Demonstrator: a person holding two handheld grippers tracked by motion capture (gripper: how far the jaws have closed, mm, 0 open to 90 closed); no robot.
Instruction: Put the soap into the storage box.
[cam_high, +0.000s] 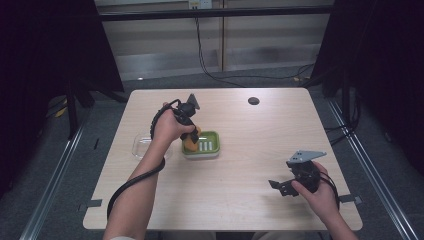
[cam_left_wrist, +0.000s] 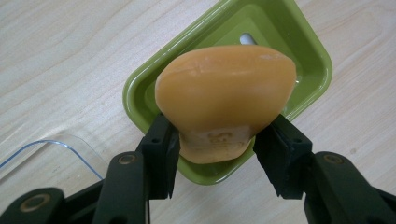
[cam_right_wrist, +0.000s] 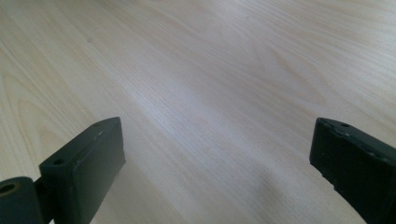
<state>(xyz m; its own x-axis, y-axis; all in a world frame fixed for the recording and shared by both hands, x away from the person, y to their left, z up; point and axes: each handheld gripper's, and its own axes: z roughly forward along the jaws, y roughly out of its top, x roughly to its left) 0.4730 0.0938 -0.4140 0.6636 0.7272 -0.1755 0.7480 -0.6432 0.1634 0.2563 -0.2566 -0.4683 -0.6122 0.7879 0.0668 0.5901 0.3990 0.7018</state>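
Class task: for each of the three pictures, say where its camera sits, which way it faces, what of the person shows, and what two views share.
High view: fixed above the person's side, facing forward and down on the table; both forearms, left gripper, right gripper.
Left gripper view: rides the left gripper, facing down; jaws clamp the soap over the green dish.
Right gripper view: rides the right gripper, facing bare tabletop; open jaws.
Shared: soap and dish, high and left gripper views.
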